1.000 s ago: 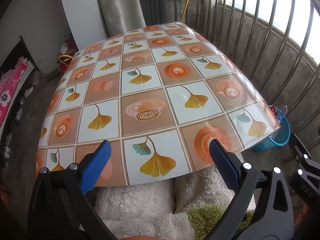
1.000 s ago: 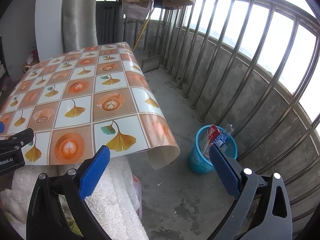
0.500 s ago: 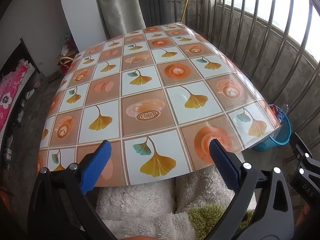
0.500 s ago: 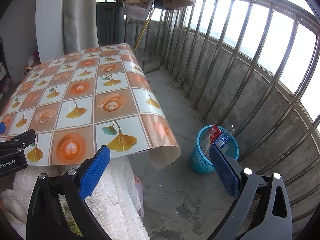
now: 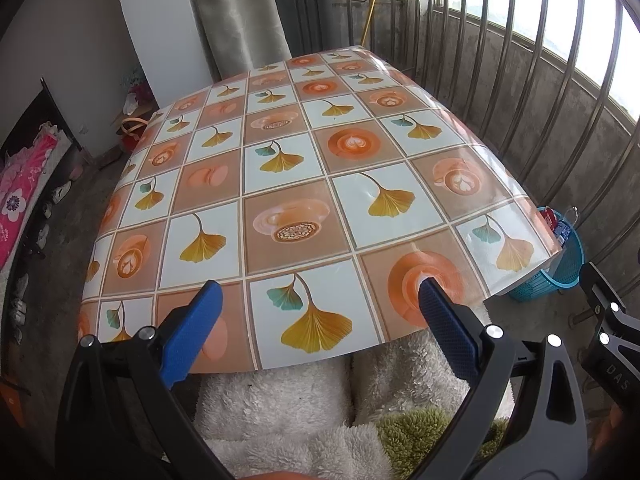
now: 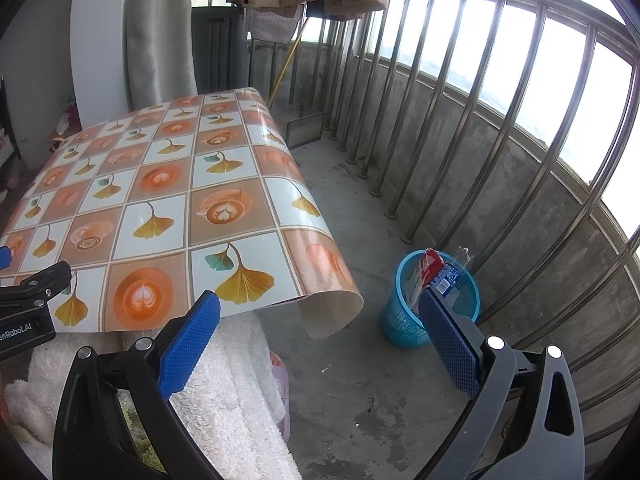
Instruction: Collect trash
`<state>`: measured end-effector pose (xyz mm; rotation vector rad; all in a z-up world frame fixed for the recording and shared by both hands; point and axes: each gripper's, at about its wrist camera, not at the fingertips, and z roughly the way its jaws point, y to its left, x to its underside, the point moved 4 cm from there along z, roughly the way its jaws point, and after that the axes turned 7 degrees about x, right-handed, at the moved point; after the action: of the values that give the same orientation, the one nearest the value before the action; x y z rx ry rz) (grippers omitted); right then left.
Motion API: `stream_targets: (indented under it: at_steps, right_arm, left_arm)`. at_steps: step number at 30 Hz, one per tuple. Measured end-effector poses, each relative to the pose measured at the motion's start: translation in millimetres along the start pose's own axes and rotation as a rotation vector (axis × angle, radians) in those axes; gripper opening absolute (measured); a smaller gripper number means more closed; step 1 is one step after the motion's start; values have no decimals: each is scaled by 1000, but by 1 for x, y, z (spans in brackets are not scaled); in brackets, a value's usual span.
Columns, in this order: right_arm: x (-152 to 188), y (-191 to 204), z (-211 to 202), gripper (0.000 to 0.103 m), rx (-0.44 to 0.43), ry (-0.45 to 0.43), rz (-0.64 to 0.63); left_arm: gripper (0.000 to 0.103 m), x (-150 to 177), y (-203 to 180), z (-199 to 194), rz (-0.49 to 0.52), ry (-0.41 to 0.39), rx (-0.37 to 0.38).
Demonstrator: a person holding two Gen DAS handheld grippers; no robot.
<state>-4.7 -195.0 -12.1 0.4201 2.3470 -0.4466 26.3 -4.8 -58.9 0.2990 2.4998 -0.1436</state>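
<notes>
Blue plastic basket [image 6: 430,304] stood on the concrete floor [image 6: 360,380] beside the railing [image 6: 460,140], wrappers [image 6: 434,270] already inside. Both jaws gaped wide and empty: right hand-held gripper [image 6: 316,340] faced it, left hand-held gripper [image 5: 316,332] over the bare desk [image 5: 288,184].

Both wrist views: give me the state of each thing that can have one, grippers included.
left gripper: open, holding nothing, hovering at the near table edge.
right gripper: open, holding nothing, above the floor.
blue bin: upright on the floor by the railing, wrappers sticking out of it.
tablecloth: spread flat, nothing on it, near right corner hanging curled.
white fluffy fabric: bunched below the near table edge.
</notes>
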Motion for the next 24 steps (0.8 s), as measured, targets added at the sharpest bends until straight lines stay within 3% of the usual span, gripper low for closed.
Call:
stream_targets:
  at_steps: [24]
  right_arm:
    - [-5,7,0,97,-7,-4,4]
  left_arm:
    - [94,0,-3,-2,-1,-1,-6]
